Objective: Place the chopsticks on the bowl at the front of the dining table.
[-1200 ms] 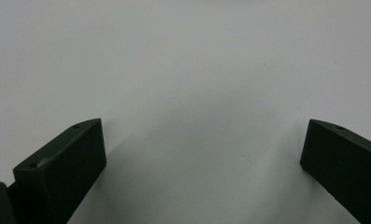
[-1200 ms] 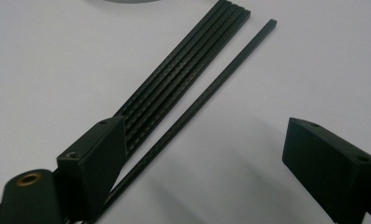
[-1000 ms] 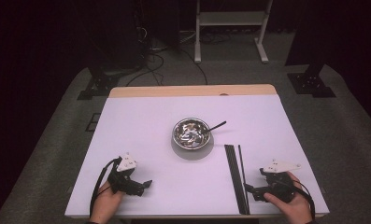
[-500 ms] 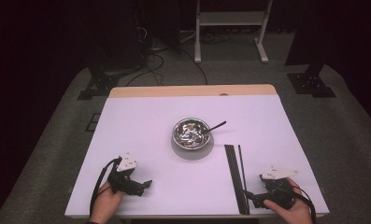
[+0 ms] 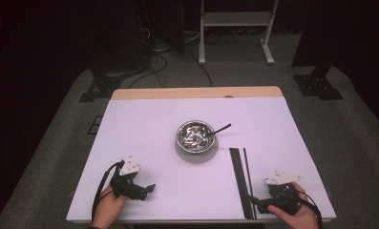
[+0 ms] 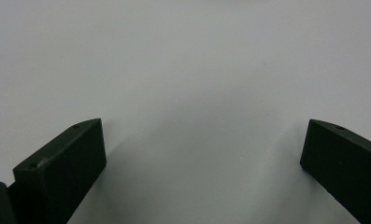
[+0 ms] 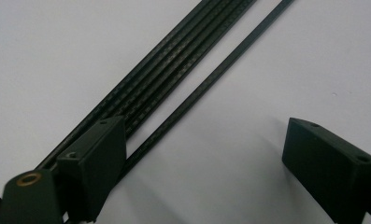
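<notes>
1. Black rods lie on the white table sheet, right of centre near the front edge, running front to back: a tight bundle of several, with one single rod just beside it, a thin gap between.
2. Right gripper sits at the near end of the rods, held in the person's right hand. In the right gripper view its jaws stand wide apart and grip nothing; one jaw lies over the bundle's edge, the single rod runs up from beside that jaw, the other jaw is over bare sheet.
3. Left gripper, in the left hand, rests near the front left of the table, well apart from the rods. Jaws wide apart, bare white surface between them.
4. Metal bowl stands mid-table just behind the rods, a dark handle sticking out over its right rim; contents too small to identify.
5. Surface: white sheet covers the table; a strip of bare wood shows along the far edge.
6. Room: grey carpet, dark surroundings, cables on the floor, a white frame stand behind, black stand feet at either far corner.
</notes>
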`<move>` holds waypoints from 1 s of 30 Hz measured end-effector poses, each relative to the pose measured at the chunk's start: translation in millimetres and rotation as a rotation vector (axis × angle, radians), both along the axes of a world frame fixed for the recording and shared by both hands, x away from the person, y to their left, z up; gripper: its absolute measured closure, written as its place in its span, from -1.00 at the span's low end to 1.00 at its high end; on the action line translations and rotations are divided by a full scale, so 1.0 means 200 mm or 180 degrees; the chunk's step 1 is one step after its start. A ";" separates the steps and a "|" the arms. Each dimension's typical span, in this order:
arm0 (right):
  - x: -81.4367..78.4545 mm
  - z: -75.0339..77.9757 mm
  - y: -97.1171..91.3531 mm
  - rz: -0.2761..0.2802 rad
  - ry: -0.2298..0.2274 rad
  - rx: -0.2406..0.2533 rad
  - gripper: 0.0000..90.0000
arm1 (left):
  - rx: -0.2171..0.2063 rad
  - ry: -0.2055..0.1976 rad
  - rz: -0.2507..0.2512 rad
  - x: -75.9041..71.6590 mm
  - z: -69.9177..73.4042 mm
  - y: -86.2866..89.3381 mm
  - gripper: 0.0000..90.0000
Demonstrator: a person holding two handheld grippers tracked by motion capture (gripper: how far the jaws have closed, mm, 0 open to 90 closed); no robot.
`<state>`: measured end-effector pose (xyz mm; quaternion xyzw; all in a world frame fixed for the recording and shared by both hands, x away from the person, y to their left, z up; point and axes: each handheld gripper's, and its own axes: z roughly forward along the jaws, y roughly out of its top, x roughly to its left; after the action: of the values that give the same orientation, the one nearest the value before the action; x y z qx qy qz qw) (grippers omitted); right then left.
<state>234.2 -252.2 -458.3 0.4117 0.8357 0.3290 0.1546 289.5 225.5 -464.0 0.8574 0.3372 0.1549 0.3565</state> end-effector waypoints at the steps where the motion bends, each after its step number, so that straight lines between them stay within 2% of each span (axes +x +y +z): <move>1: 0.00 0.00 0.00 -0.0003 0.0000 -0.0004 -0.72 | 0.0001 0.0000 0.0000 0.00 0.00 0.00 -1.00; 12: 0.01 0.00 -0.03 -0.0069 -0.0005 -0.0071 -0.72 | 0.0001 -0.0002 0.0000 0.00 0.00 0.00 -1.00; 30: 0.02 0.01 -0.10 -0.0183 0.0034 -0.0071 -0.72 | 0.0000 -0.0001 0.0000 0.00 0.00 0.00 -1.00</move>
<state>239.1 -271.7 -456.8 0.4356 0.8279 0.3128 0.1642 289.5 225.4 -464.0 0.8574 0.3372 0.1551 0.3565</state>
